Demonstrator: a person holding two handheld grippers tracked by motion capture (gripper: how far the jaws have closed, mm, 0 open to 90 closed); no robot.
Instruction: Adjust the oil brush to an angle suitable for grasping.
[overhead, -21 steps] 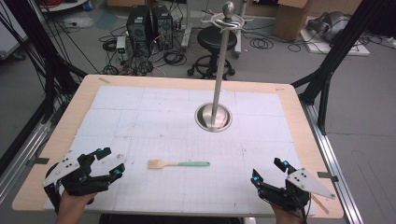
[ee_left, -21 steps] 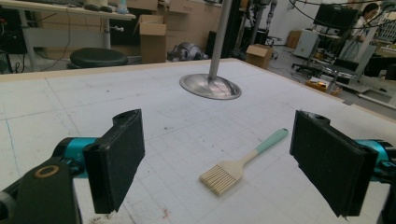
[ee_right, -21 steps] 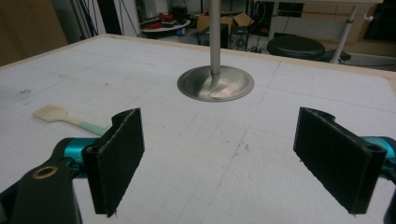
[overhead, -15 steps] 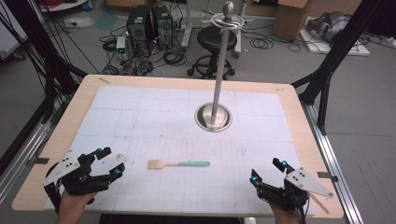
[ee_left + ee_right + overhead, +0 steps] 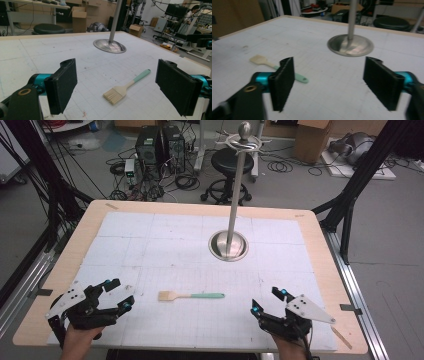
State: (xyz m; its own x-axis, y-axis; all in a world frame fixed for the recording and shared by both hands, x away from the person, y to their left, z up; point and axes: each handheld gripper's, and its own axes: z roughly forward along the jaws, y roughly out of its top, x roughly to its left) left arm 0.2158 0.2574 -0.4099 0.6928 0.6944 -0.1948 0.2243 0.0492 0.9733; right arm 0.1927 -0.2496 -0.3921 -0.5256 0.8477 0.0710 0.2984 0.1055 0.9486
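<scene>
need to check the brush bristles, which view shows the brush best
The left gripper view: the brush lies close between the open jaws, sharp, with bristle lines and green handle clear. The high view shows the whole brush flat on the table, but small. In the right gripper view it is blurred, its handle partly hidden behind one jaw.

1. no text, label, brand, number or sign can be read in any of the three views.
2. the white mat (image 5: 200, 270) on the table carries only a faint printed grid, with no figures or letters that can be made out.
3. the cardboard boxes (image 5: 79, 15) on the floor behind the table show blank faces; any print on them is too small or blurred to tell.
</scene>
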